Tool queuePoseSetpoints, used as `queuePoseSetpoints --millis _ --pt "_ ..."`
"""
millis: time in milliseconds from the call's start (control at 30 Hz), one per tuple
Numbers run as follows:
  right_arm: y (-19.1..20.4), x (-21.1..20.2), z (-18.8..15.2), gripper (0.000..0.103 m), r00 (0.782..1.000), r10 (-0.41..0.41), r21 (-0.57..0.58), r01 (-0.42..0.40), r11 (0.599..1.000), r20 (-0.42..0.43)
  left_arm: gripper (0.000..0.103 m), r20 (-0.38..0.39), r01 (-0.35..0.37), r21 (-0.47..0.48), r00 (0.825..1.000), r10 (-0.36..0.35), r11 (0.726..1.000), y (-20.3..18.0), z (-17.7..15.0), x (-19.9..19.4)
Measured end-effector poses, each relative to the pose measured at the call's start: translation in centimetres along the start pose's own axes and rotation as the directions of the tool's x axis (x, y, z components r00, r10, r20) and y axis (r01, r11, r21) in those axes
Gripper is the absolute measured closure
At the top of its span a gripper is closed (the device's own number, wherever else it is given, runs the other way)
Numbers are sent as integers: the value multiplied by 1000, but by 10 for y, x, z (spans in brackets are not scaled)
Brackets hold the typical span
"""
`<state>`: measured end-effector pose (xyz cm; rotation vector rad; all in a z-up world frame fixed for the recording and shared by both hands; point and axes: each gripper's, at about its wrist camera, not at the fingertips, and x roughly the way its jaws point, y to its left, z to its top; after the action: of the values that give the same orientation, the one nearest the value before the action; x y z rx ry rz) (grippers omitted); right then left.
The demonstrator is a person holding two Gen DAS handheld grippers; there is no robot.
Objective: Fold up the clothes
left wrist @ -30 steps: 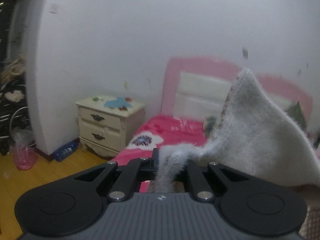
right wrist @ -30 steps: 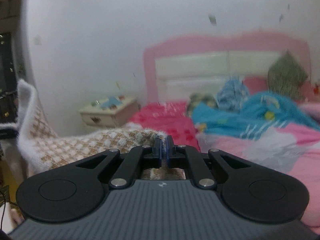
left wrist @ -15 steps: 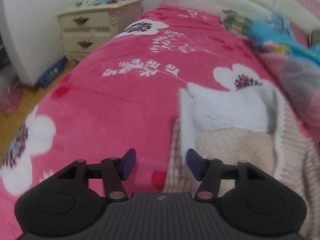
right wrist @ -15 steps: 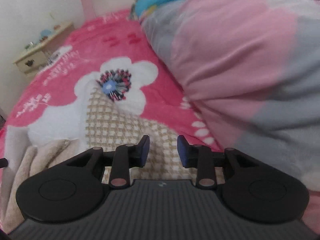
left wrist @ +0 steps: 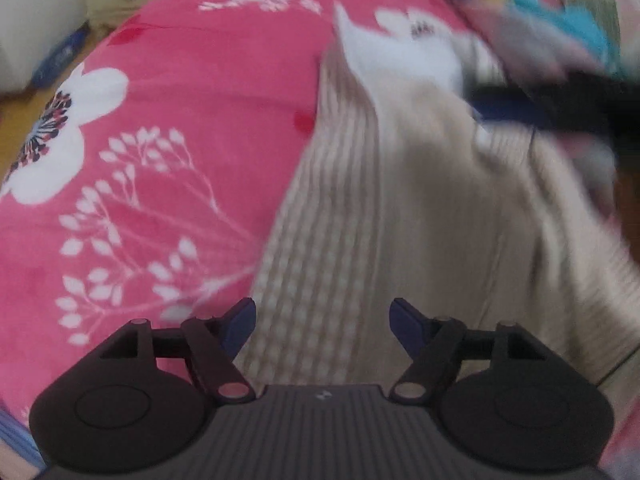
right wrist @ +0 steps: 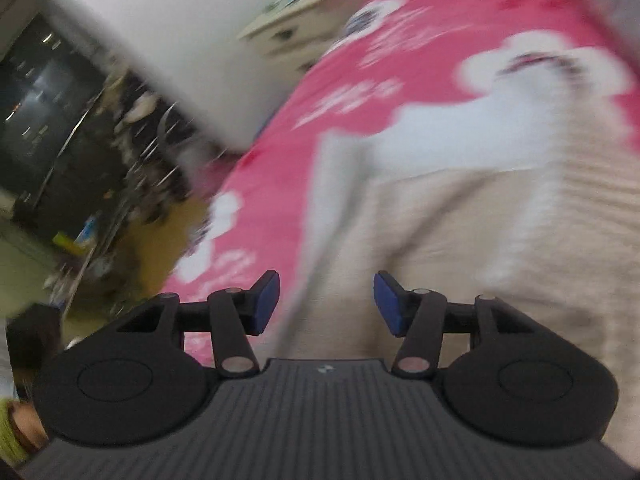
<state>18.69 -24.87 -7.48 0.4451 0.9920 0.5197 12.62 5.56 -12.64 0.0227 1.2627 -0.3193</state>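
Left wrist view shows your left gripper [left wrist: 322, 326] with its jaws spread wide and nothing between them, hovering low over the beige knit garment [left wrist: 400, 208]. That garment lies spread on the pink floral blanket [left wrist: 168, 128], its ribbed left edge running up and away from your fingers, and a white fleecy lining [left wrist: 400, 54] is turned out at its far end. Your left blue-padded fingertip [left wrist: 240, 326] sits just over the garment's edge where it meets the blanket; the other is over the knit. At the upper right of this view, your right gripper [left wrist: 552, 106] appears as a dark blurred shape above the far right part of the garment; from here you cannot tell how its jaws stand. Right wrist view settles that: your right gripper [right wrist: 326, 304] is also spread apart and empty, with the garment [right wrist: 480, 260] directly beneath and beyond it, and the white lining [right wrist: 460, 136] further out. This picture is heavily smeared, so fine detail on the cloth is unreadable. A cream nightstand [right wrist: 304, 12] stands against the white wall [right wrist: 180, 20] beside the bed, and a dark cluttered area [right wrist: 80, 120] lies to the left past the blanket's edge.
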Motion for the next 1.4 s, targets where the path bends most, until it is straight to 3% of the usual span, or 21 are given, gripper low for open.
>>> queuePoseSetpoints --millis 133,233,267,300,333,400,533,600,767,900,1000,1033,1100,1167,1233,1267,1300,1400 --pt "38 66 -4 52 984 -58 -64 48 997 -170 36 7 -57 48 998 57 997 -7 -18 16" --pt "42 93 -16 54 962 -170 -84 155 984 -216 62 26 -52 11 998 52 999 0 -24 16" --pt "41 101 -20 62 954 -193 -83 179 980 -227 70 31 -49 -5 998 49 999 3 -25 14" --pt "39 104 -24 76 952 -204 -67 194 979 -226 88 37 -39 -25 999 40 999 7 -26 10" --pt "37 103 -26 82 958 -187 -37 184 982 -219 97 43 -24 -49 999 26 999 10 -27 4" --pt "37 96 -29 94 971 -144 12 149 989 -189 98 66 -3 -74 998 8 997 14 -29 -11" --pt "43 66 -26 96 994 -46 64 53 997 -99 98 123 67 -110 991 -53 992 15 -33 -52" --pt "44 42 -22 96 998 8 92 -3 996 -55 98 168 172 -131 974 -149 976 8 -35 -83" --pt "32 -53 -22 96 989 128 128 -136 982 72 98 232 381 -64 905 -358 922 -47 -43 -136" --pt "7 -124 -38 96 982 141 152 -159 976 122 98 174 515 -46 848 -501 856 -98 -53 -126" --pt "-19 -152 -59 96 992 59 159 -77 984 112 94 70 574 -52 818 -571 817 -136 -61 -90" --pt "-29 -156 -68 96 994 19 164 -36 986 103 90 31 577 -64 817 -576 814 -143 -63 -77" --pt "-52 -144 -87 96 994 -85 181 71 981 67 82 -24 561 -83 825 -565 823 -150 -67 -58" --pt "-76 -132 -106 96 982 -188 195 179 964 29 75 -29 486 -70 872 -489 871 -133 -68 -59" --pt "-98 -118 -118 97 963 -269 218 265 939 -10 51 -17 389 -50 921 -390 920 -109 -68 -65" --pt "-109 -111 -125 97 954 -298 232 296 926 -27 44 -10 338 -40 941 -339 940 -97 -68 -69" --pt "-118 -107 -129 97 953 -302 260 299 918 -31 36 -2 286 -30 958 -286 958 -85 -68 -72" --pt "-136 -100 -138 97 962 -272 340 261 904 -18 30 -16 79 -4 997 -79 997 -49 -68 -72"
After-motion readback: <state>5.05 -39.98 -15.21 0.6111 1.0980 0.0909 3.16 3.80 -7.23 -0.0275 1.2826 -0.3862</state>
